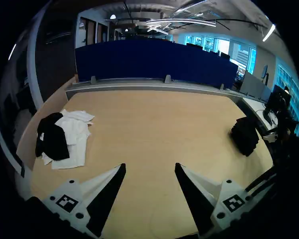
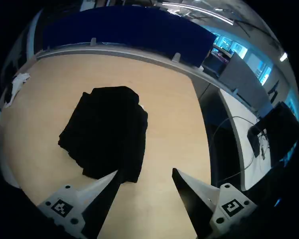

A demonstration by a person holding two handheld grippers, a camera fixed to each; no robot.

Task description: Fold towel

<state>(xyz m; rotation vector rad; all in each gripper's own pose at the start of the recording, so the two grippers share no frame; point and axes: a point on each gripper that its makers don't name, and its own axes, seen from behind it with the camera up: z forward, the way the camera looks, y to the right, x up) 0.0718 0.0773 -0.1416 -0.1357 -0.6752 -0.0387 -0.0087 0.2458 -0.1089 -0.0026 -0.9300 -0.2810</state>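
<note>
While hovering with jaws apart and empty, send the left hand-held gripper (image 1: 150, 165) toward the loose heap of towels (image 1: 71, 137) at the left of the table (image 1: 161, 119). Pinch one layer only, likely the black towel (image 1: 53, 139) on top, at a corner. Keep the right hand-held gripper (image 2: 145, 170), likewise spread and empty, clear of the folded black stack (image 2: 105, 131) just beyond its fingertips, at the right.

the right gripper (image 2: 146, 170) is hovering, fingers spread, at the near edge of the black towel stack (image 2: 105, 131); a white cloth (image 2: 16, 85) is lying well apart from it.
</note>
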